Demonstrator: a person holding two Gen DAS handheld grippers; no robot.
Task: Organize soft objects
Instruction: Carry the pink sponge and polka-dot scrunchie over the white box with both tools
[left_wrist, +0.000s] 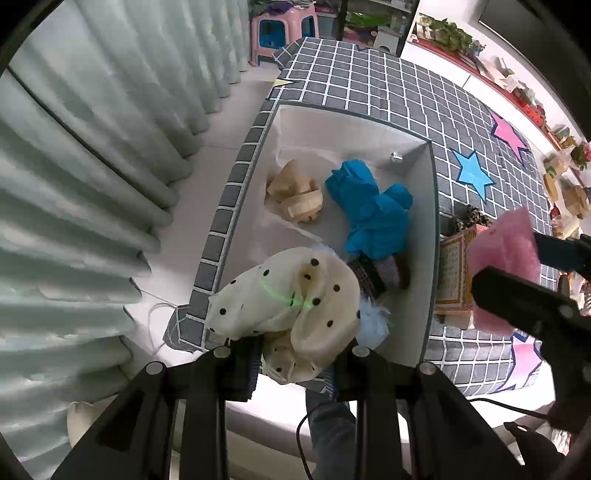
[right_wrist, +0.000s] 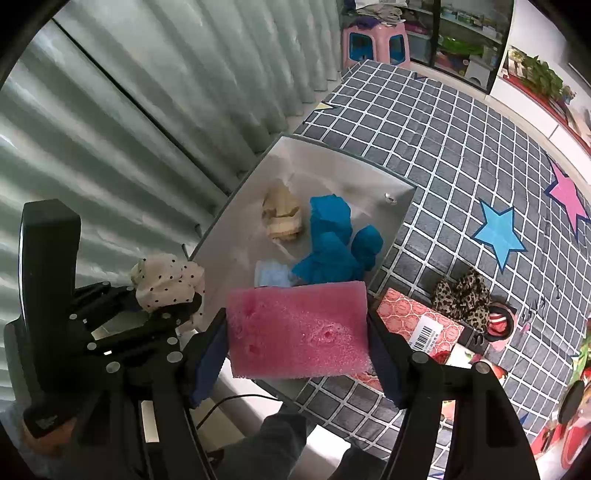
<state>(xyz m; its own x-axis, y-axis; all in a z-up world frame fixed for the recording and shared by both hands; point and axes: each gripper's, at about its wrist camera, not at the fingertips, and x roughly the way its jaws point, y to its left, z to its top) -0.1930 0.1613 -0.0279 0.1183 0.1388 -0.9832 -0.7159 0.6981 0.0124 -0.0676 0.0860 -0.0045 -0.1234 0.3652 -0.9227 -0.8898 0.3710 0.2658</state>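
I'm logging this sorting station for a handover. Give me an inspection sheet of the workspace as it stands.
Surface: checked star cloth.
Job's things: grey box holding blue cloth, beige piece; leopard scrunchie outside.
Clutter: red packet.
Grippers: left gripper shut on dotted cloth; right gripper shut on pink sponge.
Cables: black cable below the edge.
Surroundings: curtain, pink stool, shelves.

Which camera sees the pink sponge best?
The right wrist view: the pink rectangular foam sponge fills the middle, its whole face showing, squeezed in the right tool. The left wrist view catches it only at the right edge, partly hidden by that black tool.
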